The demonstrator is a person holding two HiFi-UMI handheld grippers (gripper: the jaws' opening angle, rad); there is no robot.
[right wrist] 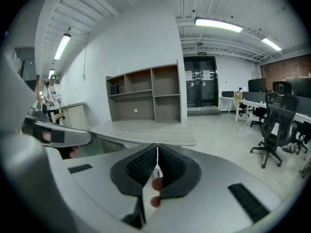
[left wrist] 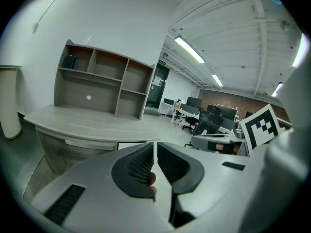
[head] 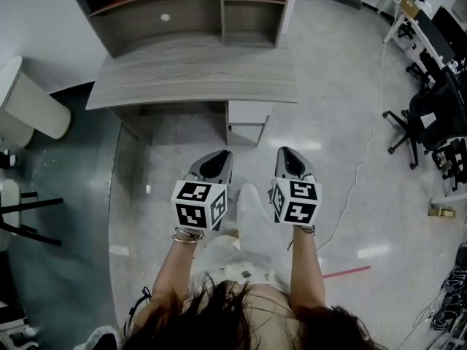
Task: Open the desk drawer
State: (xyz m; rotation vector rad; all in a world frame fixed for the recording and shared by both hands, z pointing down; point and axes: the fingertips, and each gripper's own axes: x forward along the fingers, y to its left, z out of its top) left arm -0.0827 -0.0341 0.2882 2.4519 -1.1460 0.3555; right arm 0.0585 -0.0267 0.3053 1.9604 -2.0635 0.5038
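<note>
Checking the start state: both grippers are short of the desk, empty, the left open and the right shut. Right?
No: the left gripper is shut too, jaws together in the left gripper view. The rest holds: right gripper shut, both empty, short of the desk.

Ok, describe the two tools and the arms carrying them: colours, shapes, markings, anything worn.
Both tools are pale grey shells, the left tool and right tool each tapering to a nose lined with black ribbed pads. Each carries a white cube with black square markers. The forearms are sleeveless; thin bracelets circle both wrists.
</note>
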